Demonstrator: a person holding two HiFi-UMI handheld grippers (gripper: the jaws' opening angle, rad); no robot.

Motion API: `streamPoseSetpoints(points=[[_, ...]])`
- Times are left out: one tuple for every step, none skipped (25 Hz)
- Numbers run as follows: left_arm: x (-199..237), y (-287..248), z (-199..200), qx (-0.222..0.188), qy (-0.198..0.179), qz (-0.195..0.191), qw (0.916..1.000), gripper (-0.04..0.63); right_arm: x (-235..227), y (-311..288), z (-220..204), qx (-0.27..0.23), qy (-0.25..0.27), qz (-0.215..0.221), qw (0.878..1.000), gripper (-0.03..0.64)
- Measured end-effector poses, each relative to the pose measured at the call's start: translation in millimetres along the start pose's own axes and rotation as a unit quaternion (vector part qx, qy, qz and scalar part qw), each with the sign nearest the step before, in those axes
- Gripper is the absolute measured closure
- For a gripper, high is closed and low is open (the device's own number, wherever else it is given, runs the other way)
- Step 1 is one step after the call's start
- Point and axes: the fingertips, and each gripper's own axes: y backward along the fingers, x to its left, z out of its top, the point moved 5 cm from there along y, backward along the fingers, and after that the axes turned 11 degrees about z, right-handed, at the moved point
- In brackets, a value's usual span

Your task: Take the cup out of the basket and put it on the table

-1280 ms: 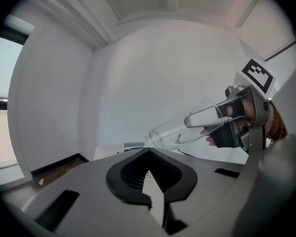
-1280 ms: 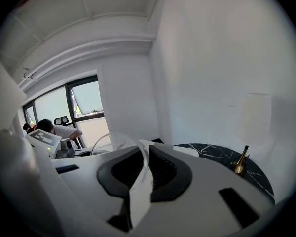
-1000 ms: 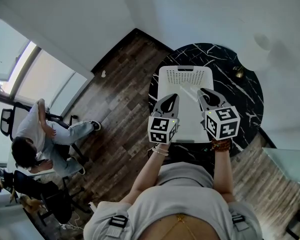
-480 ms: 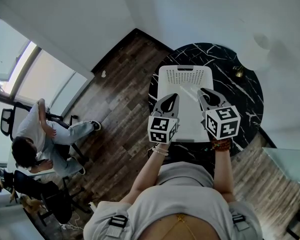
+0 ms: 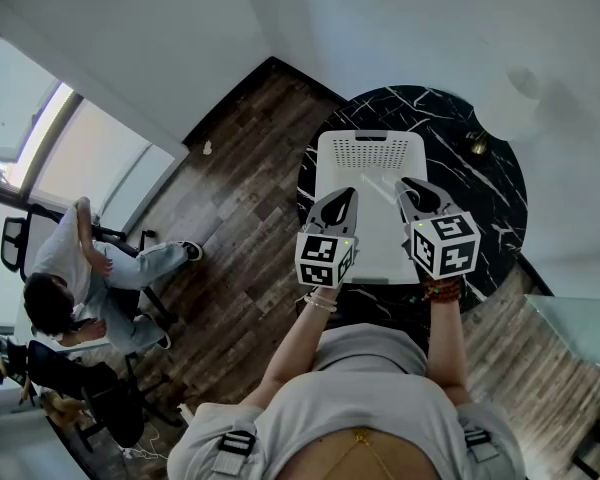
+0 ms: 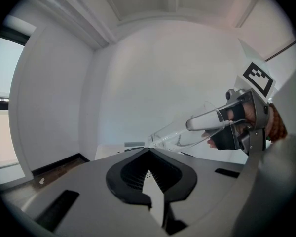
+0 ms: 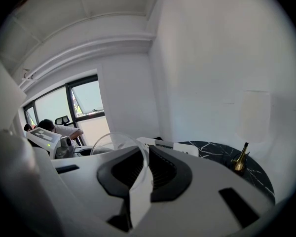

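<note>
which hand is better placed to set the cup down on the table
Right. The right hand-held gripper is shut on the clear glass cup, bare black marble table beside it; the left hand-held gripper is shut, empty.

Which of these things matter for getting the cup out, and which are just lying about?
Part of the job:
- clear cup, gripped at its rim by the right gripper
- white basket
- black marble table

Just lying about:
- small gold bottle on the table
- seated person by the window
</note>
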Motion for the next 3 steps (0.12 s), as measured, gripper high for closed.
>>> streamPoseSetpoints(points=[[0.4, -0.1, -0.3, 0.0, 0.0, 0.0, 1.0, 0.589, 0.0, -0.4, -0.1, 0.0, 0.0, 0.0, 1.0, 0.581], [0.7, -0.1, -0.5, 0.001, 0.0, 0.0, 1.0, 0.589, 0.0, -0.8, -0.3, 0.001, 0.0, 0.0, 1.0, 0.581], [1.0, -0.2, -0.8, 0.001, 0.0, 0.0, 1.0, 0.589, -0.1, -1.1, -0.5, 0.001, 0.0, 0.0, 1.0, 0.581]])
